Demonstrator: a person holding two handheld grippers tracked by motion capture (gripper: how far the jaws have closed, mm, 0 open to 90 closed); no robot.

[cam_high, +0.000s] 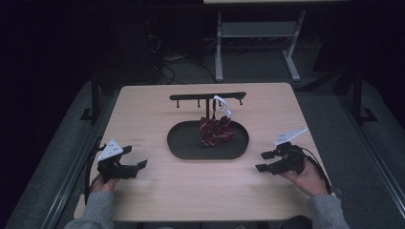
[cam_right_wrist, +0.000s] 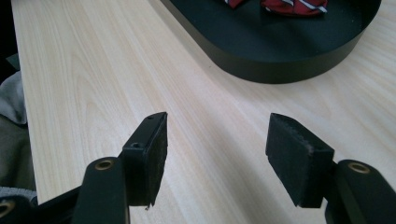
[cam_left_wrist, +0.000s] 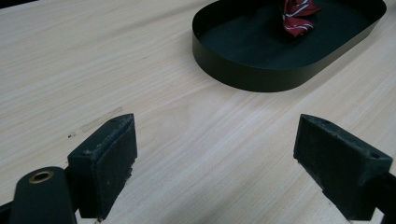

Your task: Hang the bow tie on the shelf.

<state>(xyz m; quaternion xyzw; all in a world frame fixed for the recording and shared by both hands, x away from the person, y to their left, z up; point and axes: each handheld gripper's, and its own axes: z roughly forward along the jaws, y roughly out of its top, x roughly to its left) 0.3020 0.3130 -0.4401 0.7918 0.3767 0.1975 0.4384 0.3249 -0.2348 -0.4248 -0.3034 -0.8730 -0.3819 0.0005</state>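
— Both tongs, left tongs (cam_high: 135, 161) and right tongs (cam_high: 263, 161), how are they seen?
— Wide open, nothing held. The red striped cloth (cam_high: 216, 131) is found in the black tray (cam_high: 184, 143), at 12 o'clock on the table (cam_high: 191, 191).

The light wooden table (cam_high: 157, 191) carries the black oval metal tray (cam_high: 184, 145) at its centre. The red striped cloth item (cam_high: 216, 131) lies in the tray, toward the far side. The black T-shaped hanger stand (cam_high: 206, 97) rises directly behind the cloth item, at the tray's far edge. The left gripper (cam_high: 130, 165) sits near the table's front left, well apart from the tray. The right gripper (cam_high: 264, 161) sits front right, just beside the tray's right end.
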